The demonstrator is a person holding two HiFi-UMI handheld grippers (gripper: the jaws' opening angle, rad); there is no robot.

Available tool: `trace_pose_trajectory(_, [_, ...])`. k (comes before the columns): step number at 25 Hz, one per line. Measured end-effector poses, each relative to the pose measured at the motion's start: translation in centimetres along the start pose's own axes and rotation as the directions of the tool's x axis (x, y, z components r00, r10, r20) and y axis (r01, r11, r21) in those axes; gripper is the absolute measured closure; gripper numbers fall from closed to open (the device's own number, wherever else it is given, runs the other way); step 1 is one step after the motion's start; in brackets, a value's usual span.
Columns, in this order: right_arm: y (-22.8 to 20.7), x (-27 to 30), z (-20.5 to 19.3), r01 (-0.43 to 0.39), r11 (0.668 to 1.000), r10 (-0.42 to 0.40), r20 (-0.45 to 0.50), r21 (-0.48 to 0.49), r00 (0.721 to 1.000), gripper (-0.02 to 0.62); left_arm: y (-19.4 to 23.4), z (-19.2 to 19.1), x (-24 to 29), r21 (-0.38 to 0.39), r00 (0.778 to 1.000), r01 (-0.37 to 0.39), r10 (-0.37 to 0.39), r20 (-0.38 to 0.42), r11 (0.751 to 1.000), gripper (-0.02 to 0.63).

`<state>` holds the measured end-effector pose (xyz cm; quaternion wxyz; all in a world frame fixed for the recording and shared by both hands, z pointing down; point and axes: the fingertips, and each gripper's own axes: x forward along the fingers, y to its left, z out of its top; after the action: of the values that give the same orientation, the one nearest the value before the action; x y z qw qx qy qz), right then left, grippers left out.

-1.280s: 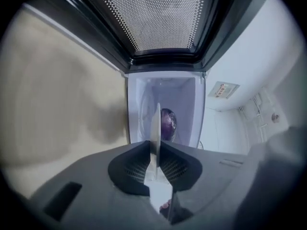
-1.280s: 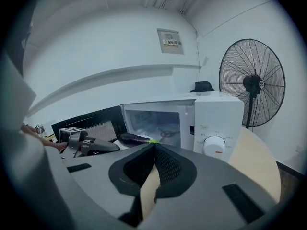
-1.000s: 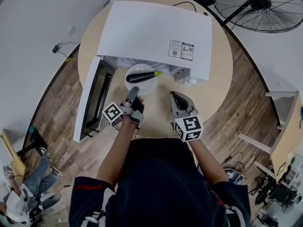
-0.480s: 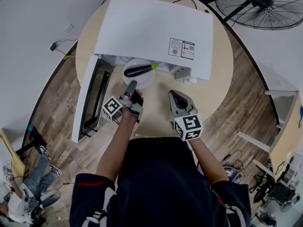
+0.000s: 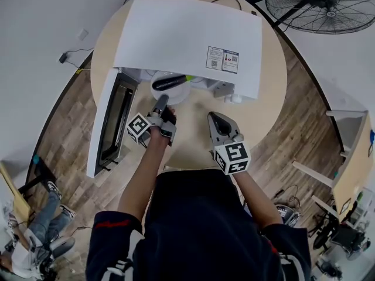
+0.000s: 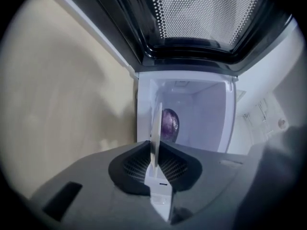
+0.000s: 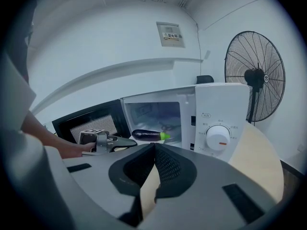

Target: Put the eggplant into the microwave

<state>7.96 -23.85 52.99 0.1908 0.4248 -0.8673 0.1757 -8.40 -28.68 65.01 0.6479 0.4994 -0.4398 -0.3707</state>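
A dark purple eggplant with a green stem lies on a white plate at the mouth of the open white microwave. My left gripper is shut on the plate's near rim, and the plate's far half is under the microwave's top. In the left gripper view the plate stands edge-on between the jaws, with the eggplant behind it and the cavity beyond. My right gripper hovers over the table, shut and holding nothing. The right gripper view shows the eggplant in the doorway.
The microwave door hangs open to the left, beside my left gripper. The round wooden table has bare room at the right. A standing fan is on the floor behind the table. The control dial faces my right gripper.
My left gripper has carried the plate with the eggplant forward, from in front of the microwave into its opening. The right gripper has stayed put.
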Motion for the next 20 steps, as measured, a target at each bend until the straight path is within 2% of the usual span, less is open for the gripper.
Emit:
trace_pose_trajectory(8, [-0.2, -0.1, -0.5, -0.007, 1.000, 0.007, -0.015, 0.003, 1.000, 0.584, 0.2, 0.9, 1.8, -0.049, 0.999, -0.002, 0.004, 0.043, 0.999, 0.565])
trace_pose_trajectory(12, [-0.1, 0.0, -0.7, -0.007, 1.000, 0.008, -0.019, 0.011, 1.000, 0.584, -0.2, 1.0, 2.7, -0.019, 0.999, -0.008, 0.009, 0.043, 1.000, 0.568])
trace_pose_trajectory(20, [-0.2, 0.2, -1.1, -0.009, 1.000, 0.010, -0.028, 0.013, 1.000, 0.584, -0.4, 0.8, 4.5, -0.013, 0.999, -0.022, 0.022, 0.030, 1.000, 0.568])
